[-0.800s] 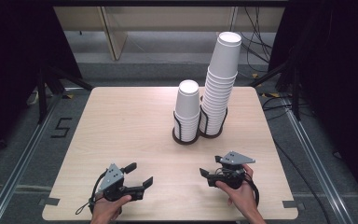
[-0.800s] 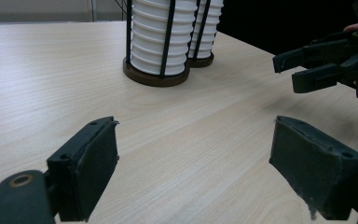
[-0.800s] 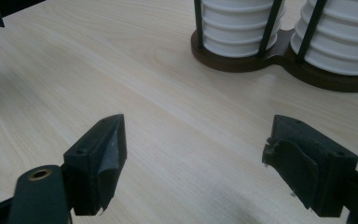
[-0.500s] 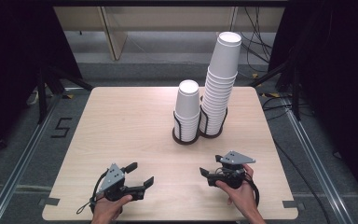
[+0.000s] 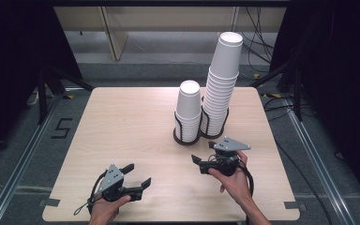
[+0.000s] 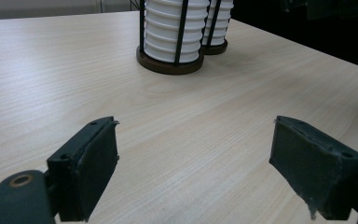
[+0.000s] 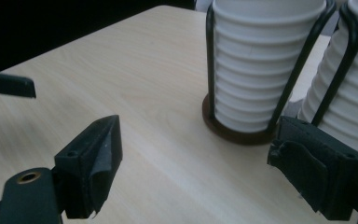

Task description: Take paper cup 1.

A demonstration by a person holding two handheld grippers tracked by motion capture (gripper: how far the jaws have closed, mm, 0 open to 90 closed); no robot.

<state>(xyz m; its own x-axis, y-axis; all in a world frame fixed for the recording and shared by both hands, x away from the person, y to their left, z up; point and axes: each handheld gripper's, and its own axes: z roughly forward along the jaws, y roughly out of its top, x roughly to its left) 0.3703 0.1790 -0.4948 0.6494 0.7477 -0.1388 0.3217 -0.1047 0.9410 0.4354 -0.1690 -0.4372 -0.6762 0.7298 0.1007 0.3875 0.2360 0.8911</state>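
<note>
Two stacks of white paper cups stand in black wire holders at the table's far middle: a short stack point(image 5: 189, 110) and, to its right, a tall stack point(image 5: 222, 79). My left gripper point(image 5: 138, 173) rests low near the front edge, open with nothing between its jaws; in the left gripper view point(image 6: 193, 163) bare wood lies between them and the short stack point(image 6: 170, 23) stands farther off. My right gripper point(image 5: 201, 152) is held just in front of the holders, open and empty. In the right gripper view point(image 7: 196, 158) the short stack point(image 7: 256, 70) is close ahead, with the tall stack point(image 7: 349, 93) behind the right-hand jaw.
The wooden table point(image 5: 122, 122) has bare room on its left half and front. The brown holder base point(image 5: 187, 138) sits close to the right gripper. Dark stands and cables surround the table on the floor.
My right gripper has edged a little forward and left, toward the cup holders. The left gripper has stayed where it was.
</note>
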